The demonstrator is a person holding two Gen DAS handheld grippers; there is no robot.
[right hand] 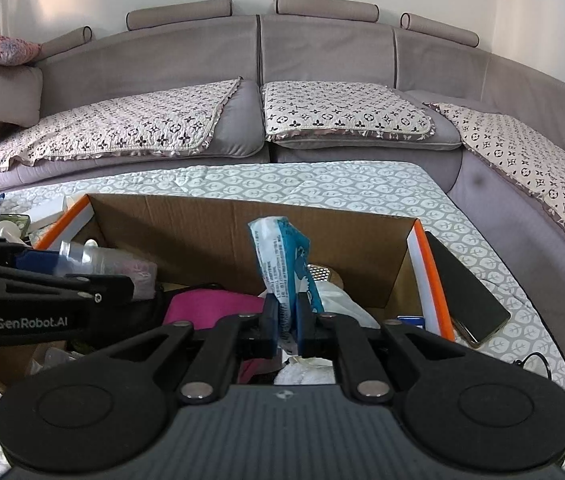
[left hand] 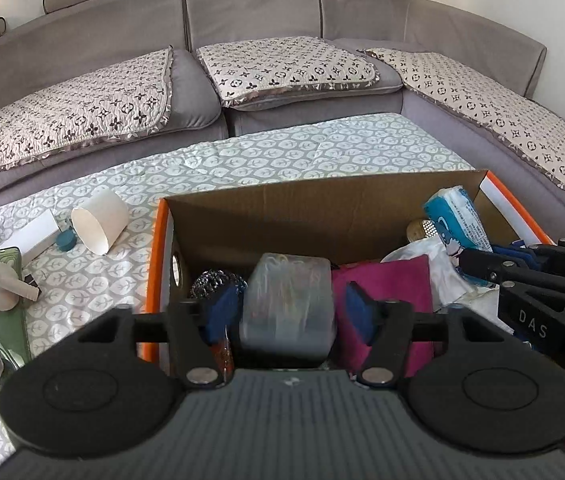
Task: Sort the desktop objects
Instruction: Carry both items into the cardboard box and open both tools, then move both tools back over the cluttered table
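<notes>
A cardboard box (left hand: 294, 208) with orange edges sits on the patterned table; it also shows in the right wrist view (right hand: 218, 224). My left gripper (left hand: 288, 312) holds a clear plastic container (left hand: 288, 300) of small items above the box; the right pad stands slightly apart from it. That container shows in the right wrist view (right hand: 98, 262). My right gripper (right hand: 285, 322) is shut on a blue tissue pack (right hand: 286, 260) and holds it upright over the box; the pack also shows in the left wrist view (left hand: 456, 216). A magenta cloth (left hand: 382, 292) lies in the box.
Left of the box lie a white paper cup (left hand: 100, 220) on its side, a white box (left hand: 38, 234), a teal cap (left hand: 66, 240) and a green tray (left hand: 2, 308). A black phone (right hand: 466, 292) lies right of the box. A grey sofa (right hand: 322, 60) curves behind the table.
</notes>
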